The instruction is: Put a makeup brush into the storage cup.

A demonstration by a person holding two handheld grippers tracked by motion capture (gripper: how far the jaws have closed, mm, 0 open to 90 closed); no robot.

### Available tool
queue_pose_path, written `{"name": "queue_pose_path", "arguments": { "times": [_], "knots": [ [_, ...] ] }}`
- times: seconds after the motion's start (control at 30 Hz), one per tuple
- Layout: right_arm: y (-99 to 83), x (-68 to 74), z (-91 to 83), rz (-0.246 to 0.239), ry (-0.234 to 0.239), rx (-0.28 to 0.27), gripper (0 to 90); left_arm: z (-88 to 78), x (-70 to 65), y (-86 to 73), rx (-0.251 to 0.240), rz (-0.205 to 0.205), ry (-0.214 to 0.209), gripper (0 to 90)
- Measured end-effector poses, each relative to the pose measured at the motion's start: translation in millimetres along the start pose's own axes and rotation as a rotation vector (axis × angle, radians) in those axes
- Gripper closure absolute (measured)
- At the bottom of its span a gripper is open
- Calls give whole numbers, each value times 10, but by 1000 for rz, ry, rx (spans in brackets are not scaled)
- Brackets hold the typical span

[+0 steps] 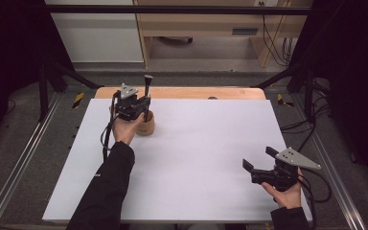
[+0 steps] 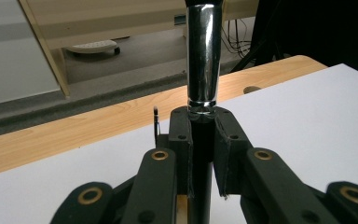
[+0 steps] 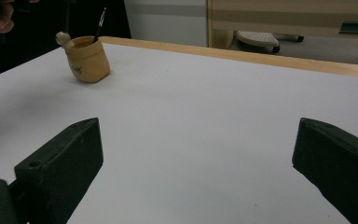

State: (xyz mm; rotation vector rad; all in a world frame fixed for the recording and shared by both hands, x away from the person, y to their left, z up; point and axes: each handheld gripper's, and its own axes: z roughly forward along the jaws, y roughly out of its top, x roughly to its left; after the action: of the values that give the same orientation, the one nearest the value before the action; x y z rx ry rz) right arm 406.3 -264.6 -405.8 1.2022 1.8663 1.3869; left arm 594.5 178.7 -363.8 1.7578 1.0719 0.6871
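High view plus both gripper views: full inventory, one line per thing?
Brush: one, black handle with chrome ferrule, upright between the left tongs above the pot.
Pot: one, tan wood, far left of the board; a thin dark tool stands in it.
Board: one, white, covering the table.
Table: one, light wood, edge showing beyond the board.
Left tongs: black, shut on the brush handle.
Right tongs: black, open, nothing between them, near right of the board.
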Motion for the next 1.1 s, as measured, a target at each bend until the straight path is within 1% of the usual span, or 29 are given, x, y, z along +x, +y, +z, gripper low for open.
{"name": "queue_pose_path", "arguments": {
  "times": [0.1,0.2,0.27,0.37,0.53,0.57,0.73,0.97,1.0,1.07,1.1],
  "knots": [
    [0,5,5,3,1,-1,23,22,12,-3,2,-1,4,788],
    [-3,1,8,-3,2,0,23,60,29,-19,7,1,12,787],
    [-3,2,7,0,1,2,23,108,54,-46,17,-8,16,787],
    [-4,2,8,-1,1,3,23,137,69,-62,22,-13,18,787],
    [-6,-5,8,-2,-2,3,23,201,91,-100,36,-11,29,788],
    [-6,-4,8,-2,-1,3,23,209,91,-105,39,-17,30,788],
    [-7,2,11,1,2,3,24,235,90,-132,49,-7,31,788],
    [-8,3,12,-2,2,3,25,275,79,-237,63,-14,27,788],
    [-8,6,16,-3,0,2,25,285,77,-268,65,-12,30,788],
    [-8,10,15,0,1,4,25,286,84,-278,69,-6,30,788],
    [-9,9,20,-1,0,4,25,290,78,-289,70,-14,26,788]
  ]
}}
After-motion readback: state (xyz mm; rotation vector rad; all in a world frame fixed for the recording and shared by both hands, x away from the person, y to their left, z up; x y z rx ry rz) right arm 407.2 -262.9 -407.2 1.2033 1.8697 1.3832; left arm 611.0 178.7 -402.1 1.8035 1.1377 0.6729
